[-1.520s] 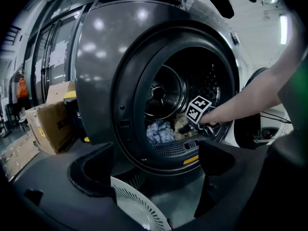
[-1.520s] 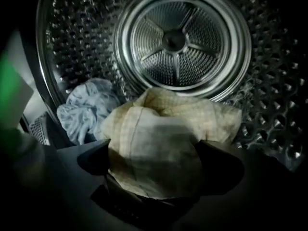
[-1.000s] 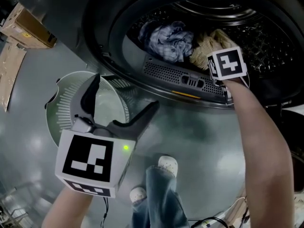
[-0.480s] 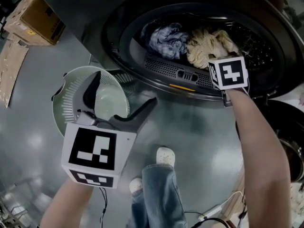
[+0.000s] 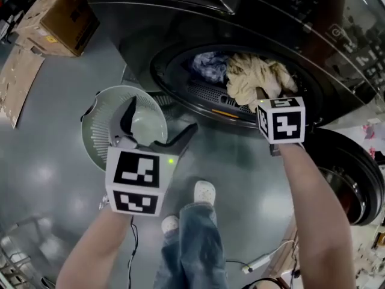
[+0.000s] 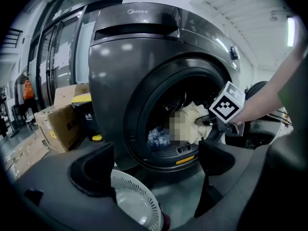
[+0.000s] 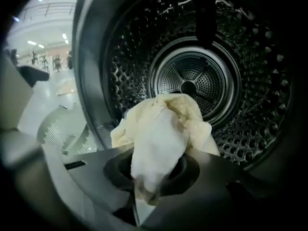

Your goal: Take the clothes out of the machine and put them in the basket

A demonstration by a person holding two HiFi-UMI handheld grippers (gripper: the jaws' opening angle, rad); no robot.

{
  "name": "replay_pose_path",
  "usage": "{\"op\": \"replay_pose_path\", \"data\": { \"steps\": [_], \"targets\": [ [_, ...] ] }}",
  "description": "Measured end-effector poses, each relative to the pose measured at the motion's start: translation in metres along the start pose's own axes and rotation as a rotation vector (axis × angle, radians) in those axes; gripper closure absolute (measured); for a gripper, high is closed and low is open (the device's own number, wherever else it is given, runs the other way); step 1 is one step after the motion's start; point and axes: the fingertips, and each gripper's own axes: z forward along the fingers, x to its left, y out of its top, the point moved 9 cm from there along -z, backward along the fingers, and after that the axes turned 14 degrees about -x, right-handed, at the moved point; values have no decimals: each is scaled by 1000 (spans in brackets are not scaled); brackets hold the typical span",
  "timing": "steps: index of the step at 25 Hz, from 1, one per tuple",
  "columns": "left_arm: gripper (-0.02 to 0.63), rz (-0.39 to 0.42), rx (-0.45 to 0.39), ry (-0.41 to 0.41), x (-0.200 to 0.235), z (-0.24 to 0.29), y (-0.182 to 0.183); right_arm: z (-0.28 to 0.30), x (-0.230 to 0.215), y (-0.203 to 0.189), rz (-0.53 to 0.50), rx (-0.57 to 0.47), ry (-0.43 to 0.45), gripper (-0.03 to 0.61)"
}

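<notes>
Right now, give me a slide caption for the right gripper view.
Right gripper shut on a cream garment at the mouth of the machine's perforated drum.

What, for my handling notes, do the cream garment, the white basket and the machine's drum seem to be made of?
Cream garment: soft fabric, possibly cotton, matte; it crumples and hangs in folds.
Basket: likely moulded plastic, white, faintly glossy, with thin slotted walls.
Drum: metal, probably stainless steel; shiny, with rows of punched holes.
</notes>
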Motion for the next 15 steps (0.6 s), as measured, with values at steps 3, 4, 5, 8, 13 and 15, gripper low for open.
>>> {"op": "replay_pose_path", "data": {
  "steps": [3, 4, 5, 8, 13, 15],
  "targets": [
    [64, 0, 13, -8, -5, -6, 7, -20, 10, 2, 36, -6, 14, 520],
    [64, -3, 16, -7, -5, -10, 9, -26, 13, 4, 38, -5, 20, 520],
    [64, -5, 18, -5, -5, -13, 12, -31, 15, 6, 38, -5, 26, 521],
    [64, -6, 35, 5, -3, -22, 20, -46, 20, 17, 18, -11, 61, 521],
    [64, -5, 56, 11, -2, -36, 37, -73, 24, 39, -21, -23, 132, 521],
    [64, -8, 60, 14, -2, -41, 43, -82, 27, 46, -32, -17, 159, 520]
  ]
}}
